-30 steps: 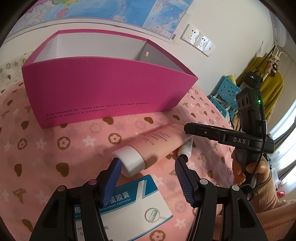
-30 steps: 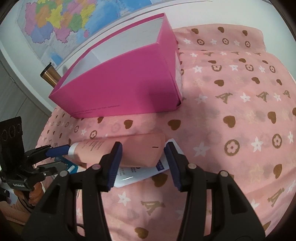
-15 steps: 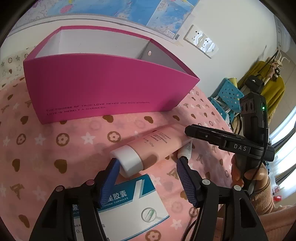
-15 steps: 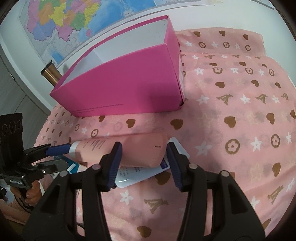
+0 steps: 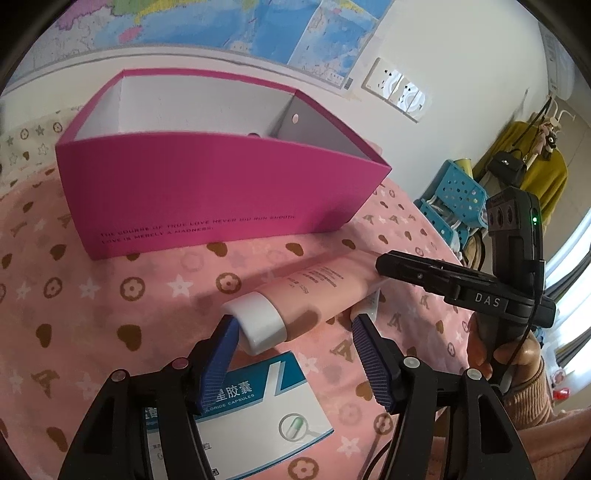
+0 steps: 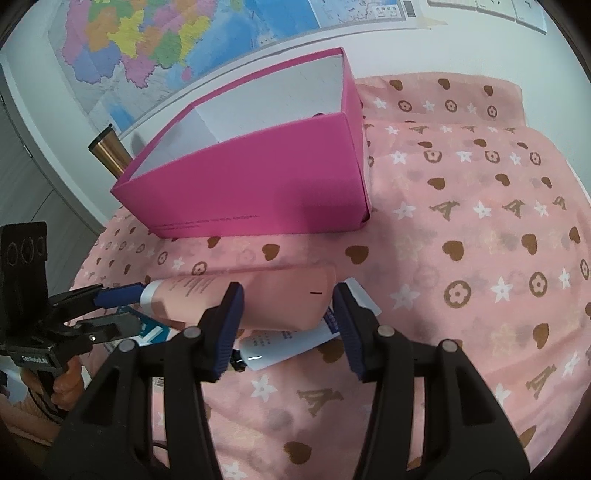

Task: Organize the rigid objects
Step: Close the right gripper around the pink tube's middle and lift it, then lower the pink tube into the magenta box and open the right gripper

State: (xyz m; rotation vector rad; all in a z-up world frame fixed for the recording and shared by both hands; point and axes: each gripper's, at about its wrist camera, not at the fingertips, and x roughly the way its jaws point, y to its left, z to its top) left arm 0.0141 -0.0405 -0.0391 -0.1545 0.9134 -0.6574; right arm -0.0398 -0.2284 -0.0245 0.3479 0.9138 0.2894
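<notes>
A pink tube with a white cap (image 5: 295, 299) lies on the pink patterned cloth in front of an open magenta box (image 5: 221, 184). My left gripper (image 5: 295, 332) is open, its jaws either side of the cap end. My right gripper (image 6: 288, 306) is open around the tube's flat end (image 6: 280, 299). A small white tube (image 6: 288, 341) lies under the pink tube. A blue and white capsule box (image 5: 258, 402) lies below my left gripper. The magenta box (image 6: 258, 184) also shows in the right wrist view.
A copper cylinder (image 6: 109, 151) stands behind the magenta box at the left. A map hangs on the wall (image 5: 221, 26). Blue plastic baskets (image 5: 454, 199) and hanging clothes stand beyond the table's right edge. The cloth (image 6: 480, 258) stretches to the right.
Both grippers have risen and drawn back slightly, so the magenta box's inside shows more. The pink tube lies in the same place between the open jaws.
</notes>
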